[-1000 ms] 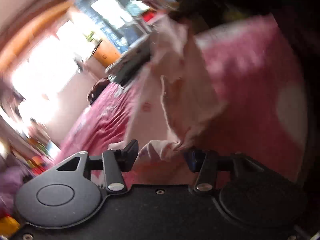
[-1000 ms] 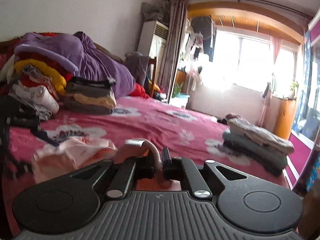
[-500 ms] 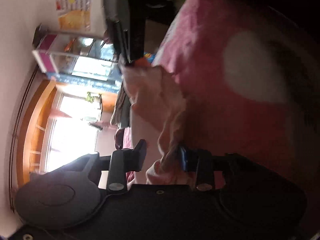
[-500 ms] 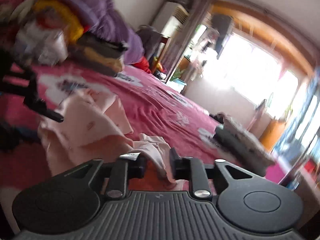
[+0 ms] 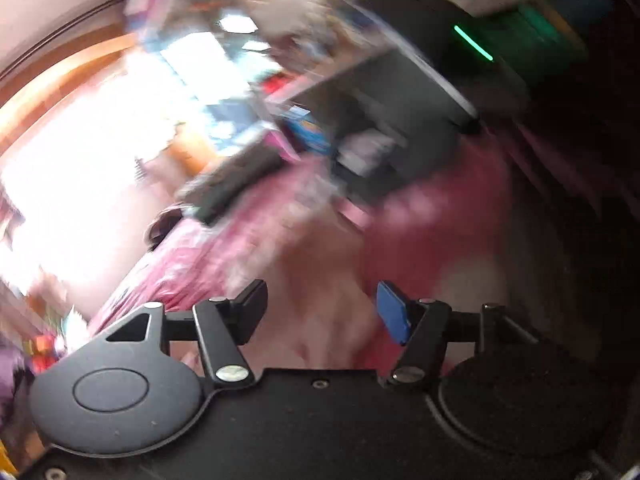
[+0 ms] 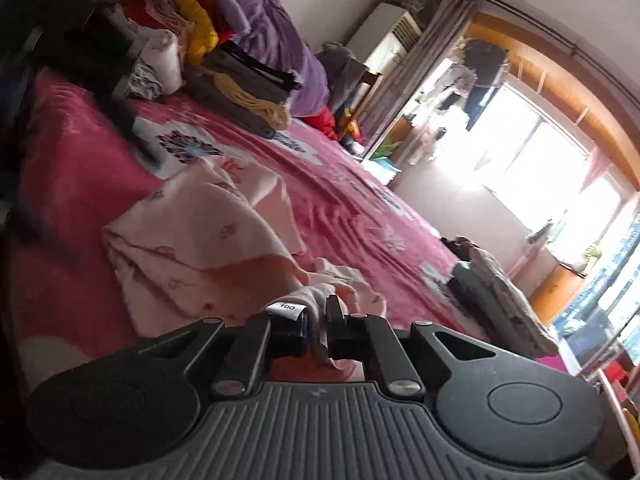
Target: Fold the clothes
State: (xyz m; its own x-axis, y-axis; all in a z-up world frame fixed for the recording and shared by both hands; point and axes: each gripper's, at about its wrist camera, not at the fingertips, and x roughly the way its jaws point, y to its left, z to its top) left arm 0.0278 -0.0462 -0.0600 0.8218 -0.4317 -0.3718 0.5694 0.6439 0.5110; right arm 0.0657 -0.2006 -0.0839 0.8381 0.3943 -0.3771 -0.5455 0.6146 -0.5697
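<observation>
Lying crumpled on the bed with the pink flowered bedspread (image 6: 352,200): a pale pink cotton garment with small printed shapes (image 6: 200,236). Spreading out flat on the far side, bunching up in soft folds near the camera.

Right black two-finger gripper (image 6: 316,326) pinching one edge of that garment, jaws pressed together on a thin fold of the cloth. Showing on a small white tag (image 6: 286,307) beside the left finger: the number "100". No other writing clear enough for reading.

Left black gripper (image 5: 320,312) hanging over the same pale pink cloth, jaws standing wide apart with nothing between them. Showing a blue pad (image 5: 392,318) on the inner face of one finger. Left view blurring badly, so hard telling whether the fingers are touching the cloth under them.

Sitting at the far end of the bed: a tall messy pile of clothes in purple, yellow, red and white (image 6: 192,24). Resting just beside it: a folded stack of grey, black and mustard clothes (image 6: 248,88). Lying near the window side of the bed, well apart from the pink garment: another folded stack in grey and teal (image 6: 496,296).

Shining bright behind it all: a big window with a wooden frame (image 6: 540,148). Standing by the wall: a white upright air conditioner (image 6: 388,40).
</observation>
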